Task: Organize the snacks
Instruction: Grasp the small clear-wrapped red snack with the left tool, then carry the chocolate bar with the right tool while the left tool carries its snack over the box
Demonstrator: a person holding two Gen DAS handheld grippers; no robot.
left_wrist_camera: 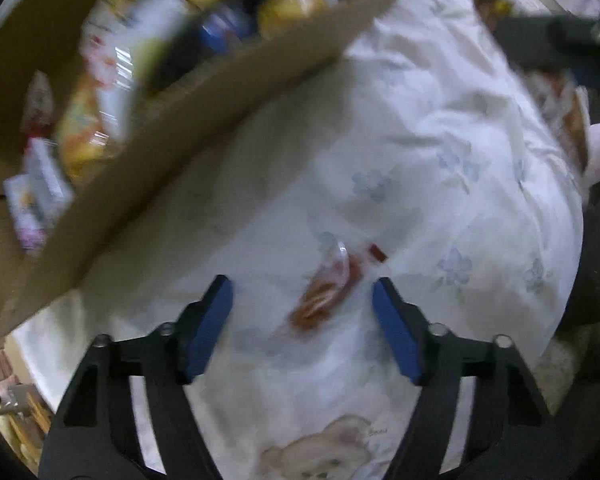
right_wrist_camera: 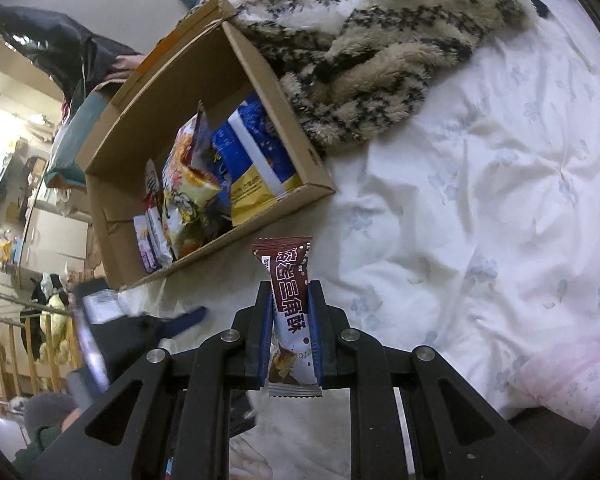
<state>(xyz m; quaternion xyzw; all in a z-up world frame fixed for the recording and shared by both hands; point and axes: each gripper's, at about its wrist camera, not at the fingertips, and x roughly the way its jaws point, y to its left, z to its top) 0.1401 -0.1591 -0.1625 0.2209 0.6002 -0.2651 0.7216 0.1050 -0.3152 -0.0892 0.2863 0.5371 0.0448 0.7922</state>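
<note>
My left gripper (left_wrist_camera: 302,294) points down at the bed and stands open. A small red-orange snack packet (left_wrist_camera: 324,292) lies on the sheet between its blue pads, which do not touch it. In the right wrist view my right gripper (right_wrist_camera: 291,292) is shut on a brown-and-white snack bar wrapper (right_wrist_camera: 286,276), held upright above the sheet. Just beyond it sits an open cardboard box (right_wrist_camera: 312,190) with several snack bags (right_wrist_camera: 256,160) standing inside. The same box (left_wrist_camera: 204,120) fills the upper left of the blurred left wrist view.
A furry black-and-cream blanket (right_wrist_camera: 380,40) lies against the box's far side. The white floral bedsheet (right_wrist_camera: 480,200) stretches to the right. A pink patterned item (right_wrist_camera: 572,376) lies near the bed edge. Room clutter and a rack (right_wrist_camera: 28,320) are at left.
</note>
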